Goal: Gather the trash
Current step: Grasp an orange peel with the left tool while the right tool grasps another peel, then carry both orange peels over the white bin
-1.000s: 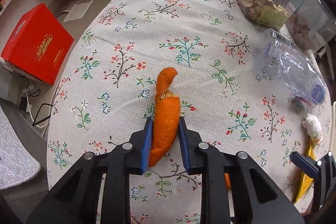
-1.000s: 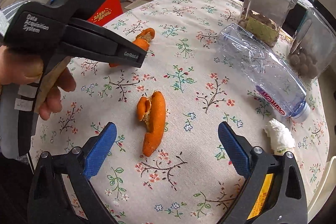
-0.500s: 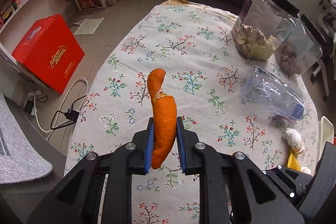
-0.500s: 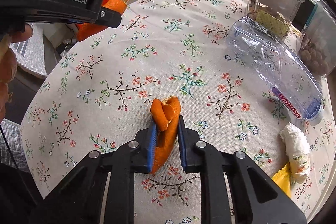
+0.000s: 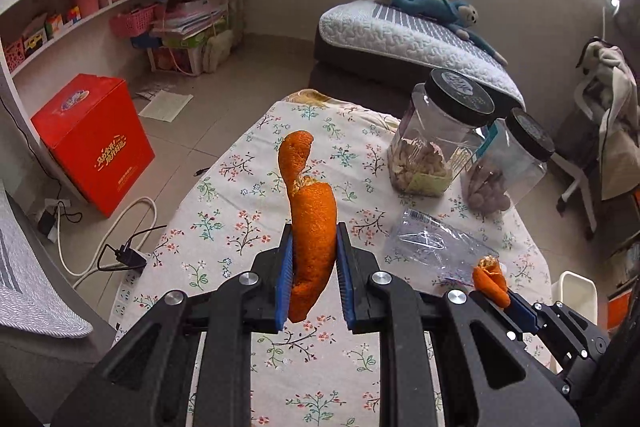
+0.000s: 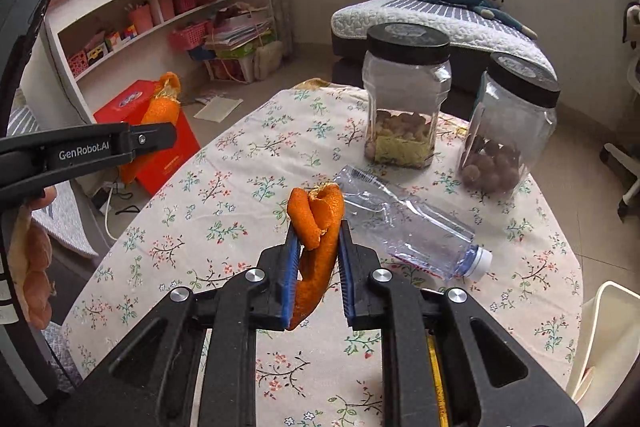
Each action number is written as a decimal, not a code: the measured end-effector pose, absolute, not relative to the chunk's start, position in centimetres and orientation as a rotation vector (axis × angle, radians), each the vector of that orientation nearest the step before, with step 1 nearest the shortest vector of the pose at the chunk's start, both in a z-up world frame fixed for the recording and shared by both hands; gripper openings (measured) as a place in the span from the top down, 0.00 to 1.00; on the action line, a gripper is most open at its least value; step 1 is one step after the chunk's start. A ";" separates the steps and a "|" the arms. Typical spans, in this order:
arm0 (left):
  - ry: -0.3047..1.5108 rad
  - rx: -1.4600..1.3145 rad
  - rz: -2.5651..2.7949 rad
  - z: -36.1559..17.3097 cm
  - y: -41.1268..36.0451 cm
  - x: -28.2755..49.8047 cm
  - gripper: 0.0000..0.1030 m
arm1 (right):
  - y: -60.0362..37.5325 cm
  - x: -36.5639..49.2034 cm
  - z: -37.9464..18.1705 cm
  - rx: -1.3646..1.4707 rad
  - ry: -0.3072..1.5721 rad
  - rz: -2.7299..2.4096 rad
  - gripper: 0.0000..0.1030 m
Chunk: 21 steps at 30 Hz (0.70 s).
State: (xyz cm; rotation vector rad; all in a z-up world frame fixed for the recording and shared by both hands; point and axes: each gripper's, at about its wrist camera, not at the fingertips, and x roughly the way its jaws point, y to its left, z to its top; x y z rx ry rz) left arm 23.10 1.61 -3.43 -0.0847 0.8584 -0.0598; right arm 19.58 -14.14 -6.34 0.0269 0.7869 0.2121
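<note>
Orange peel (image 5: 311, 239), floral cream tablecloth (image 5: 236, 211), red box (image 5: 94, 143), black-lidded clear jars (image 6: 406, 95)

Right tongs (image 6: 316, 263) pinch curled orange peel (image 6: 318, 227) above table (image 6: 224, 195).

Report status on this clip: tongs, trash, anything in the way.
Left tongs shut on long orange peel. Right tongs shut on curled orange peel. Crushed plastic bottle lying on table. Nothing blocking.

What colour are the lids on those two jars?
Black, on both jars; clearest in the right wrist view.
</note>
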 end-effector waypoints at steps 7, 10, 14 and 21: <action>0.693 0.002 -0.012 -0.8 -1.3 20.1 0.80 | -17.1 17.9 -3.9 0.013 0.664 0.065 0.83; 0.638 0.031 0.008 -0.3 -2.5 19.0 0.80 | -18.0 17.4 -3.2 0.026 0.632 0.032 0.83; 0.596 0.054 0.017 0.2 -4.0 17.8 0.80 | -19.5 16.5 -2.3 0.038 0.595 -0.005 0.83; 0.533 0.103 -0.023 0.9 -7.7 15.8 0.80 | -21.9 14.6 -0.8 0.035 0.540 -0.054 0.83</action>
